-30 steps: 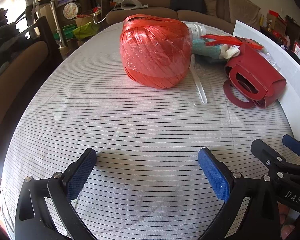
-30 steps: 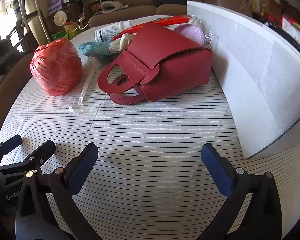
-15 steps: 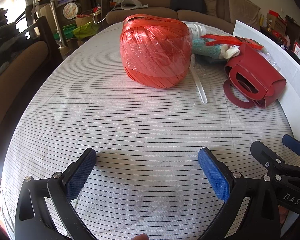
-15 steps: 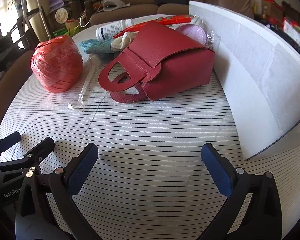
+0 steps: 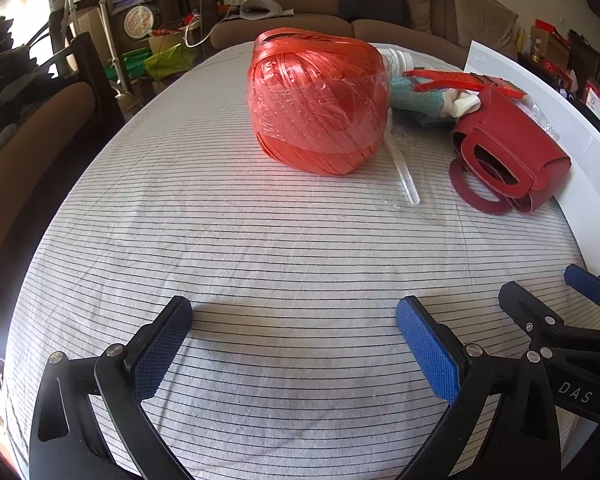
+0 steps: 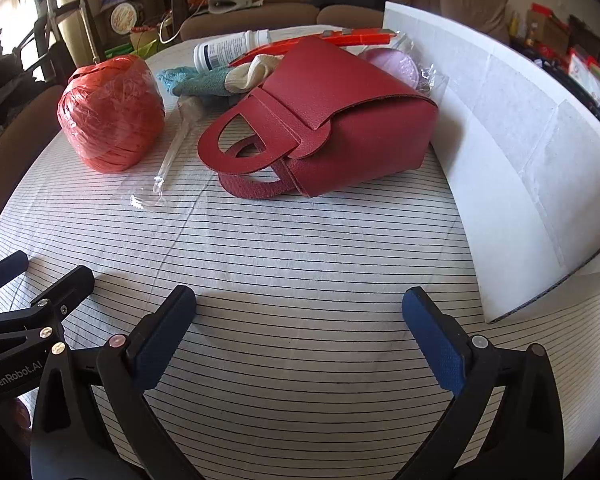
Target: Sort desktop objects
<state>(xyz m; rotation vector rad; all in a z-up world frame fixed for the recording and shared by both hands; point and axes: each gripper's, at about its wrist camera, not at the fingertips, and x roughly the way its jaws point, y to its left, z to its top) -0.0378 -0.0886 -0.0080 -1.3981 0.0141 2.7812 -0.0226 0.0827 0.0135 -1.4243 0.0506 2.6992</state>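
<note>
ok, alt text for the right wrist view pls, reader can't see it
The open right gripper hovers empty over a striped tablecloth, facing a red handbag lying on its side. Left of the bag sits a ball of orange twine; a white board stands on edge to its right. Behind lie a white bottle and a teal cloth.

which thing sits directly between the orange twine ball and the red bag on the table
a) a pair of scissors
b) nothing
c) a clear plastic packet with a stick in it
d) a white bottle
c: the clear plastic packet with its stick lies on the striped cloth between the orange twine ball and the red bag.
</note>
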